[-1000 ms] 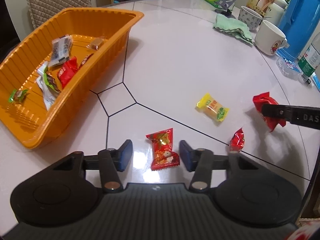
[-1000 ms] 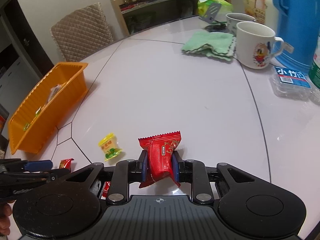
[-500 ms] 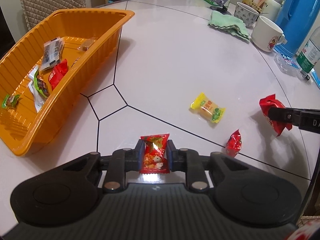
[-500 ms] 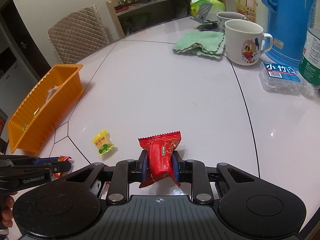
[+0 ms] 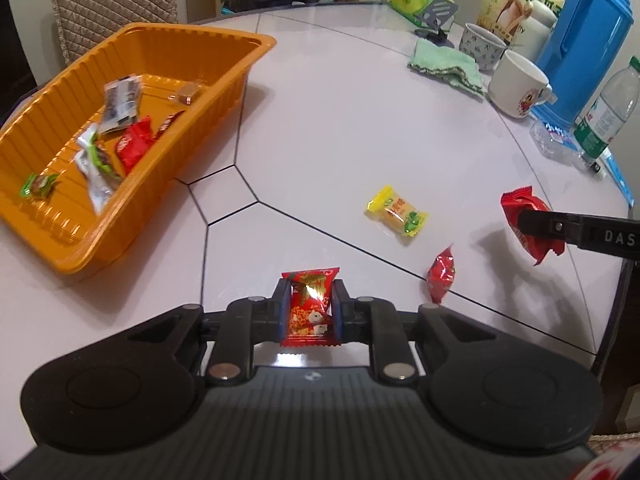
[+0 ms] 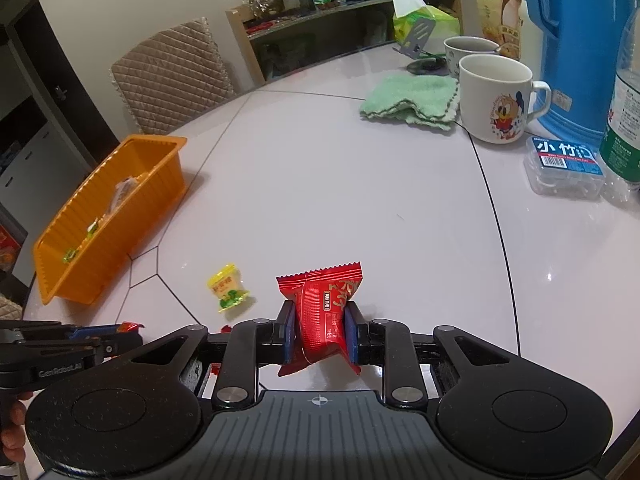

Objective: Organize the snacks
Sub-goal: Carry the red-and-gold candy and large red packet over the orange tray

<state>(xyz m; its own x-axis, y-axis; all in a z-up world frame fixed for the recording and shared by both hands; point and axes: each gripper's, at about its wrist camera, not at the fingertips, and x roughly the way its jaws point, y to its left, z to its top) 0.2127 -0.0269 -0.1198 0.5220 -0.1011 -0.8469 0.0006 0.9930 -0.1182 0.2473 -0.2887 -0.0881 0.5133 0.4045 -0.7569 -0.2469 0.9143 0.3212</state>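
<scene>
My left gripper point(image 5: 309, 304) is shut on a red patterned snack packet point(image 5: 310, 306), held just above the white table. My right gripper point(image 6: 320, 326) is shut on a plain red snack packet point(image 6: 322, 312), also lifted; it shows at the right of the left wrist view point(image 5: 528, 224). The orange tray point(image 5: 224, 92) with several snacks in it sits at the left point(image 6: 80, 248). A yellow snack packet point(image 5: 396, 214) and a small red candy point(image 5: 440, 274) lie on the table between the grippers.
At the far right stand a white mug point(image 6: 496, 100), a second cup point(image 6: 468, 48), a green cloth point(image 6: 412, 100), a blue jug point(image 6: 576, 40), a water bottle point(image 5: 608, 112), a small clear box point(image 6: 564, 168) and a tissue pack point(image 6: 420, 20). A chair point(image 6: 172, 76) stands behind the table.
My left gripper closed on the red patterned packet and lifted it off the table. My right gripper kept its hold on the red packet and rose a little.
</scene>
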